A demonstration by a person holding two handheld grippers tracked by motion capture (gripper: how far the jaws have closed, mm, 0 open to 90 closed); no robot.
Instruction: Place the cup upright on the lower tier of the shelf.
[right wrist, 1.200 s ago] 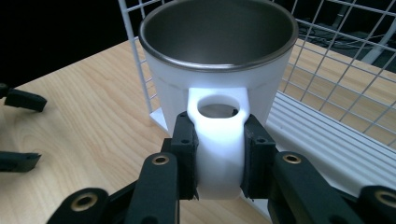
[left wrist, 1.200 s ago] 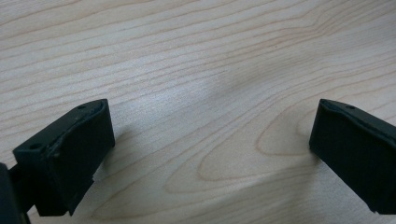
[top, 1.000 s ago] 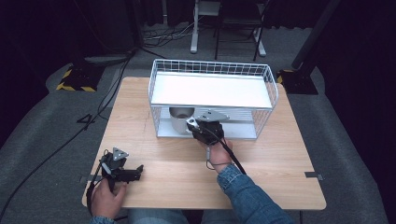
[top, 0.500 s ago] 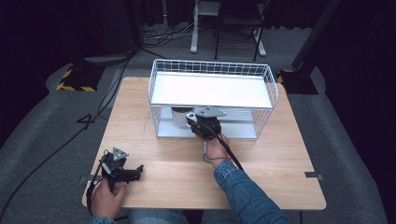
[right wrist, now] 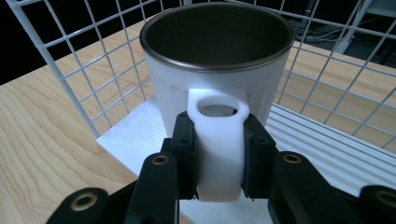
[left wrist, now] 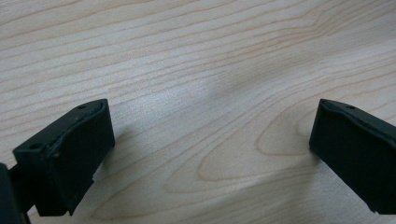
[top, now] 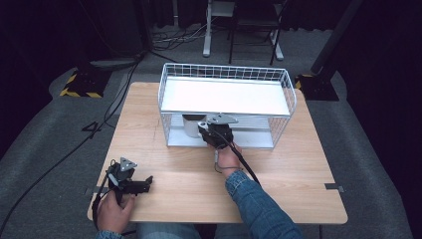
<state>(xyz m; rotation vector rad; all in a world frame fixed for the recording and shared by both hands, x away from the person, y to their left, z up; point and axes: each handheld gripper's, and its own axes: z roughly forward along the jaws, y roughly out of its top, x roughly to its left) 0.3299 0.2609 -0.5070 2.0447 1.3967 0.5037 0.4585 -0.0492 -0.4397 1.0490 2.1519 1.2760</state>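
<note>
right gripper view: the right gripper [right wrist: 219, 158] clamps the white mug [right wrist: 217, 70] by its handle, at the wire rack's [top: 226, 97] lower shelf. whether it rests there i cannot tell; releasing remains. the left gripper [left wrist: 210, 144] hangs wide open and empty over the table [top: 149, 129].

White mug [right wrist: 217, 88], dark metal-looking inside, thin metal rim. Upright, mouth open upward, nothing visible inside. White loop handle faces camera in right gripper view, pinched between two black jaws, at frame centre. Mug sits at left end of lower level of white wire rack [top: 284, 79], under its white top shelf. In high view, mug [top: 191, 125] just left of frame centre.
</note>
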